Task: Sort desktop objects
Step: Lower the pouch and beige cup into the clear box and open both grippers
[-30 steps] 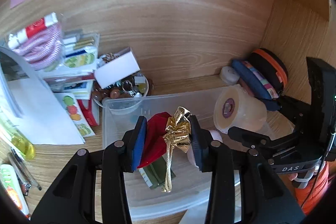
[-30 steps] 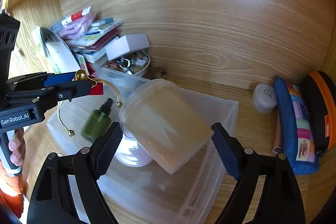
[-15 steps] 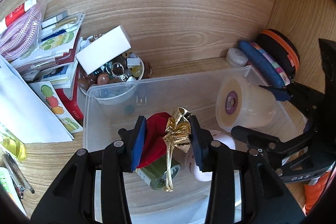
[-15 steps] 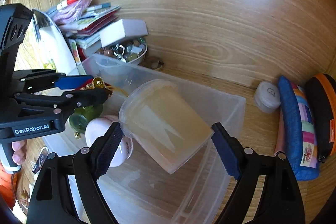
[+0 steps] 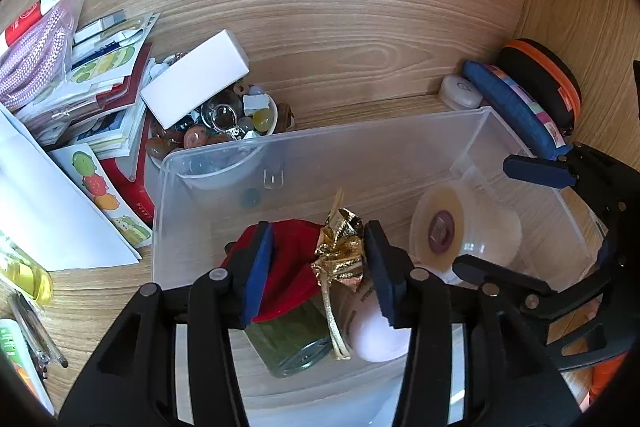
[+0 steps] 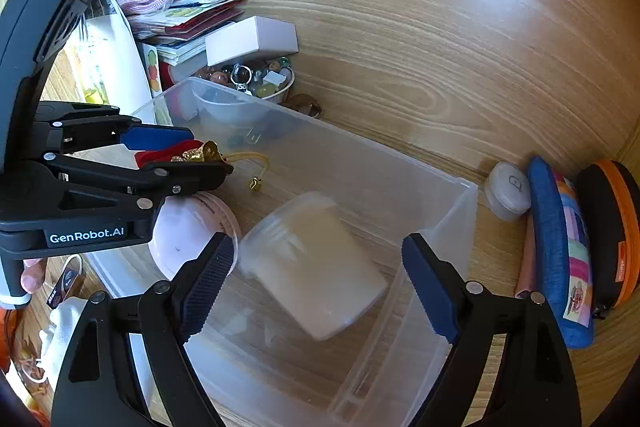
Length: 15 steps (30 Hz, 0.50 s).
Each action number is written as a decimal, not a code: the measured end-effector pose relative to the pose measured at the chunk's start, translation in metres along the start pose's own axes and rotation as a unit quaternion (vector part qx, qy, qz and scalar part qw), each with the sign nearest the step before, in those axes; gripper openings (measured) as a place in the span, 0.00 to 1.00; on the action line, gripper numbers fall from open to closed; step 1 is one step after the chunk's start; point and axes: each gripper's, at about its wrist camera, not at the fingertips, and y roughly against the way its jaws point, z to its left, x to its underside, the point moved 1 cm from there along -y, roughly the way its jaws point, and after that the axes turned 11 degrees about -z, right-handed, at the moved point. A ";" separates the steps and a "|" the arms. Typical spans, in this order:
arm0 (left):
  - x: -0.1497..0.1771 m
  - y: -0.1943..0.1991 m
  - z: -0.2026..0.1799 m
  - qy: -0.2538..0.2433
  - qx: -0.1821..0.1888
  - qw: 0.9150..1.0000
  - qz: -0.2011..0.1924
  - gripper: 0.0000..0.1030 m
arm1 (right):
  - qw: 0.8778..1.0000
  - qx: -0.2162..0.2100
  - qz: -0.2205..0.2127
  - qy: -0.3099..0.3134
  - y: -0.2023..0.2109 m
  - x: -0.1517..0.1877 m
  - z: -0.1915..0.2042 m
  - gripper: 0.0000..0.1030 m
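Inside the clear plastic bin (image 5: 400, 155), at lower centre of the left wrist view, the red pouch with its gold ribbon (image 5: 340, 255) is seen between the pads of the left gripper (image 5: 320, 267). The jaws have just been opening; a gap now shows at the right pad beside the ribbon, so the pouch is judged as released or nearly so, resting on a green glass bottle (image 5: 292, 339) and beside a pink round case (image 5: 372, 331). At lower centre of the right wrist view, the right gripper (image 6: 316, 287) is shown wide open, with the translucent tub (image 6: 316, 267) lying on its side on the bin floor between the pads, untouched. The tub's long axis runs from upper left to lower right, oblique to the jaws. The right gripper is nearer the tub, the left nearer the pouch; withdrawal upward is judged the coming move.
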 end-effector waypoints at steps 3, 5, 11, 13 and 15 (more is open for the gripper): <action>0.000 0.001 0.000 0.001 0.001 1.000 -0.002 0.48 | 1.000 -0.003 0.001 -0.002 0.001 0.000 0.000 0.83; -0.001 0.004 -0.001 -0.001 0.004 1.000 -0.004 0.53 | 1.000 0.005 -0.006 0.002 0.003 -0.002 0.000 0.83; -0.010 0.035 -0.002 -0.002 0.009 0.999 -0.049 0.71 | 0.999 0.008 -0.040 0.000 0.017 -0.008 -0.003 0.87; -0.013 0.043 -0.002 -0.002 0.007 0.998 -0.060 0.72 | 0.999 0.017 -0.044 0.004 0.018 -0.010 -0.004 0.87; -0.015 0.050 -0.003 -0.004 0.003 0.998 -0.069 0.72 | 0.998 0.032 -0.044 0.009 0.020 -0.012 -0.005 0.87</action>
